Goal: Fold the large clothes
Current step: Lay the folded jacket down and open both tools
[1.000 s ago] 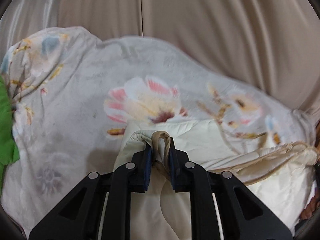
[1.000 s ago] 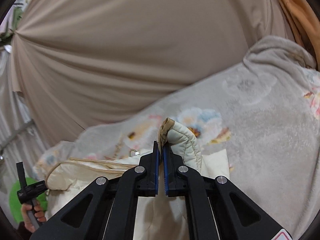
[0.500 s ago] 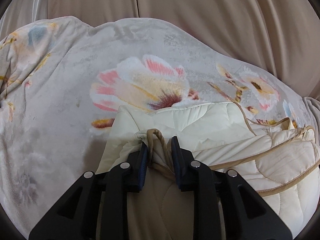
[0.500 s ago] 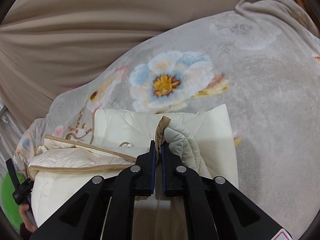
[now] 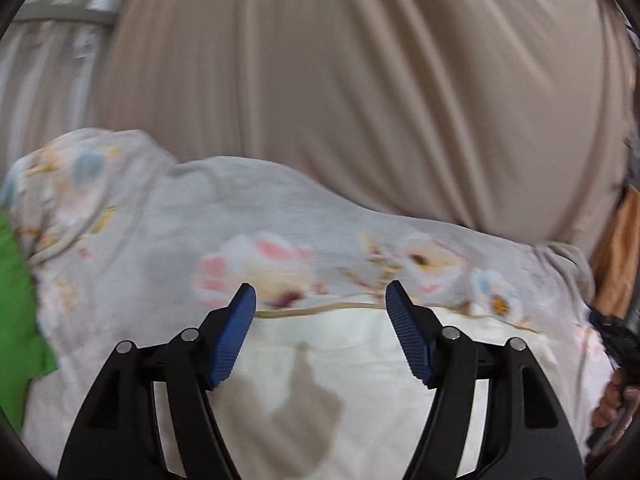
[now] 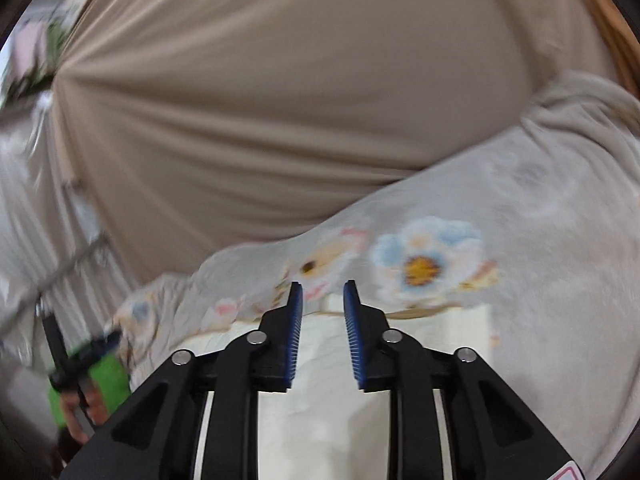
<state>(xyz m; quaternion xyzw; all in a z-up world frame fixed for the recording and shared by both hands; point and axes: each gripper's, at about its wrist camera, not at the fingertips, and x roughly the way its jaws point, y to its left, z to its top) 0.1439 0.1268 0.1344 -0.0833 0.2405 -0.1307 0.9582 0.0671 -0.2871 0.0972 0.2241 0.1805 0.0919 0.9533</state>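
- A cream quilted garment with tan piping along its edge lies flat on a grey plush blanket printed with pastel flowers, directly under both tools.
- The left gripper stands wide open above the cream cloth, holding nothing; a shadow falls on the fabric between its blue ribbed pads.
- The right gripper is parted more narrowly, its pads nearly parallel, also empty over the garment.
- Only the left view shows a pink-petalled flower on the blanket; the right view shows a blue one with a yellow centre on the blanket.
- Beige draped curtain fills the background in both.
- A green cloth sits at the blanket's left edge.
- Both views are blurred.
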